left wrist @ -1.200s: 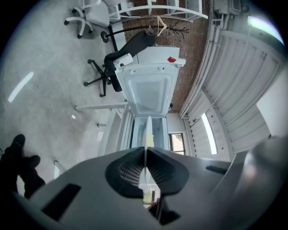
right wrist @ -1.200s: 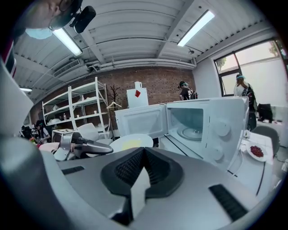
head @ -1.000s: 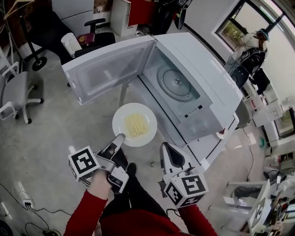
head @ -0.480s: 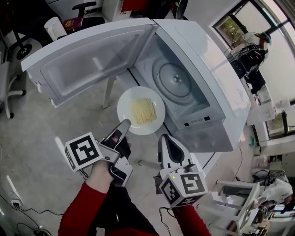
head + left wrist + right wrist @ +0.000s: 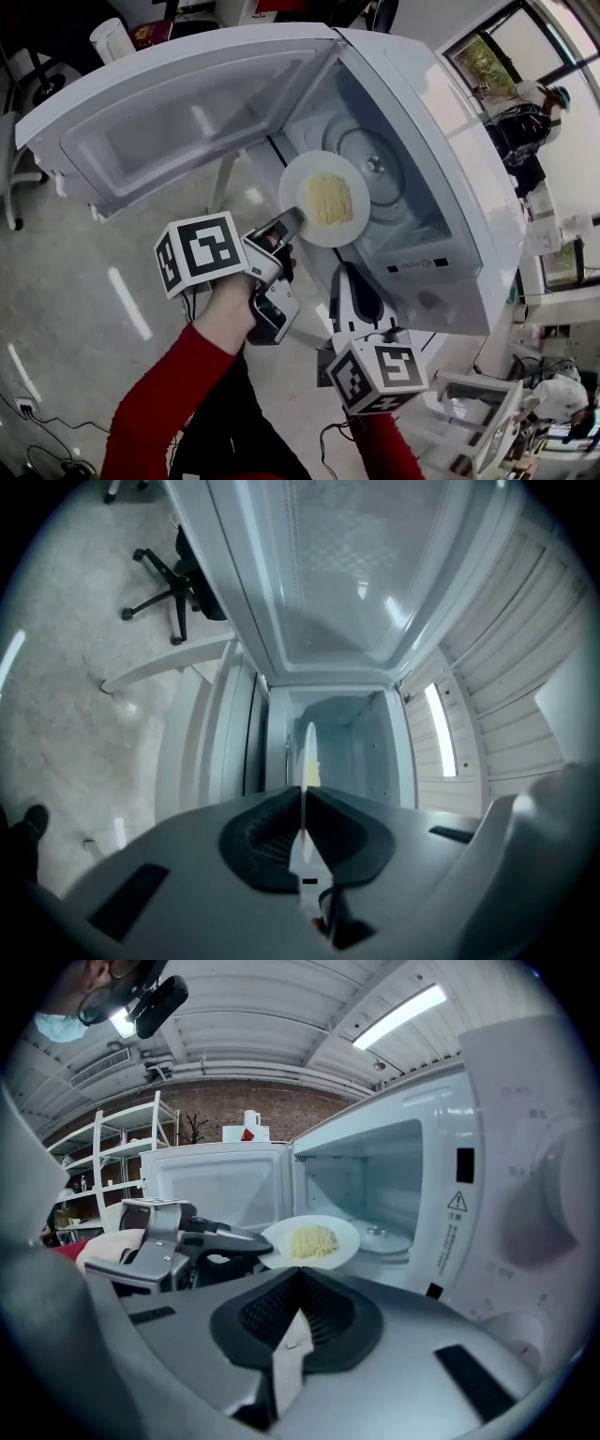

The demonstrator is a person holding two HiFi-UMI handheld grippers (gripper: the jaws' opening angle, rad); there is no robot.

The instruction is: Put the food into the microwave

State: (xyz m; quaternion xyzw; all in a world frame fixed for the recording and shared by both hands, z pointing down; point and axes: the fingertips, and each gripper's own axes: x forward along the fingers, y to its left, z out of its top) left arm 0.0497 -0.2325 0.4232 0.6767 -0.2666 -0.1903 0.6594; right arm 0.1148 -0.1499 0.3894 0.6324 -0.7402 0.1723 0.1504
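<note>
The noodles (image 5: 330, 198) lie in a small heap in the middle of a white plate (image 5: 298, 187), and you hold that plate at the mouth of the open microwave (image 5: 469, 187), just in front of its glass turntable (image 5: 375, 164). The door (image 5: 187, 122) is swung wide to the left. A warning triangle (image 5: 457, 1201) marks the microwave's front; its print is too small to read. Your left claw (image 5: 292, 220) is clamped narrow on the plate's near rim. Your right claw (image 5: 345, 281) sits lower, jaws together, holding nothing.
</note>
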